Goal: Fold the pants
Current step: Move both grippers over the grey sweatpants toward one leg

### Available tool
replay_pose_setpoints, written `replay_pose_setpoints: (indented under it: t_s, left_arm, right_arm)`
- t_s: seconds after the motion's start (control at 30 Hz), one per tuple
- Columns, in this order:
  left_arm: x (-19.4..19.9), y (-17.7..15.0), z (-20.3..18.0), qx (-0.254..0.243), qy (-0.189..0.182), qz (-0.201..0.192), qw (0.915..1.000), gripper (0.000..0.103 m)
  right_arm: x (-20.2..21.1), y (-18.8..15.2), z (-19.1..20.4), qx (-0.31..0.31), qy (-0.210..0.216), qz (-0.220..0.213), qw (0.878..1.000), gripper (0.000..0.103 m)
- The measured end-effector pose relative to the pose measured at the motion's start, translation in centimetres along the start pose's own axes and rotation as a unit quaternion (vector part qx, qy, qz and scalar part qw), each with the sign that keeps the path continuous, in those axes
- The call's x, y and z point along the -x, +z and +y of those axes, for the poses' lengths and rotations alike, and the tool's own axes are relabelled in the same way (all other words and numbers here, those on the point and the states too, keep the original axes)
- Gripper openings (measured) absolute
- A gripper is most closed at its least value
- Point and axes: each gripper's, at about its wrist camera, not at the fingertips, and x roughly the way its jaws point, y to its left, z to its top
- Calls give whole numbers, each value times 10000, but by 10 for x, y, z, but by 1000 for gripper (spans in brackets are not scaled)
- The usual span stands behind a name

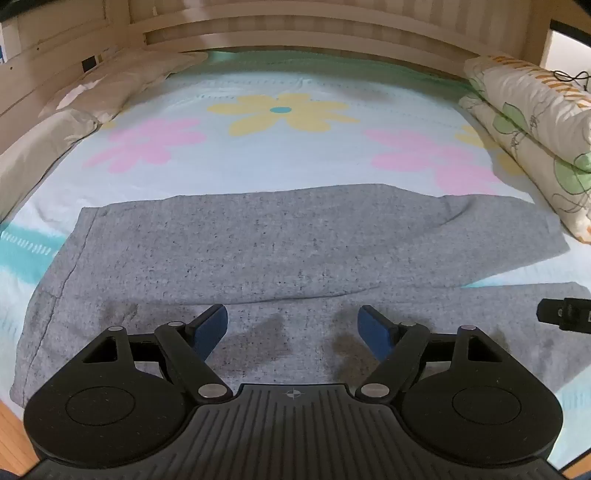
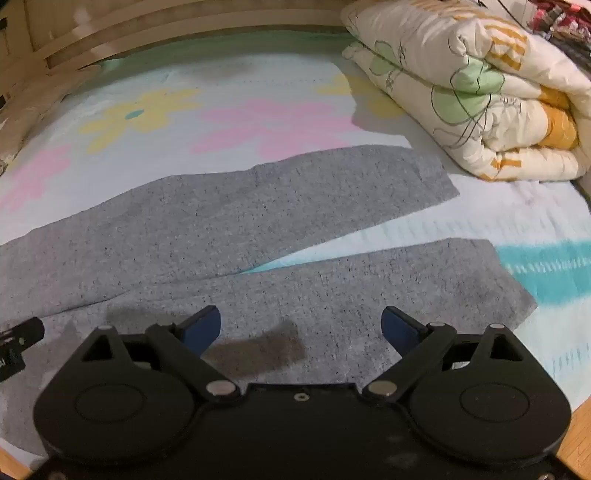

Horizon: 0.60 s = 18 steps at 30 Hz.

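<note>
Grey pants (image 1: 229,243) lie flat across the flowered bed sheet, waist at the left, both legs spread apart toward the right. My left gripper (image 1: 291,325) is open and empty, hovering over the near leg close to the waist. In the right wrist view the pants (image 2: 207,221) show both legs with a gap of sheet between them. My right gripper (image 2: 301,328) is open and empty above the near leg, toward its cuff end. The tip of the right gripper shows at the right edge of the left wrist view (image 1: 565,314).
A folded floral quilt (image 2: 476,96) lies at the right of the bed. Pillows (image 1: 110,85) lie at the far left. A wooden headboard (image 1: 295,33) runs along the back. The wooden bed edge (image 1: 14,432) is at the near side.
</note>
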Motion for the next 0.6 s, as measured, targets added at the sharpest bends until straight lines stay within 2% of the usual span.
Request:
replay_pose_setpoints:
  t_s: [0.3,0.6]
  left_arm:
    - [-4,-2,-1,-59,66,50,9999,77]
    - [3,5,4,58,9,-117,9999,77]
  right_arm:
    - [-10,-3,-6,-98,49,181,9998,98]
    - [3,-3,-1,-112,150,-44,9998,98]
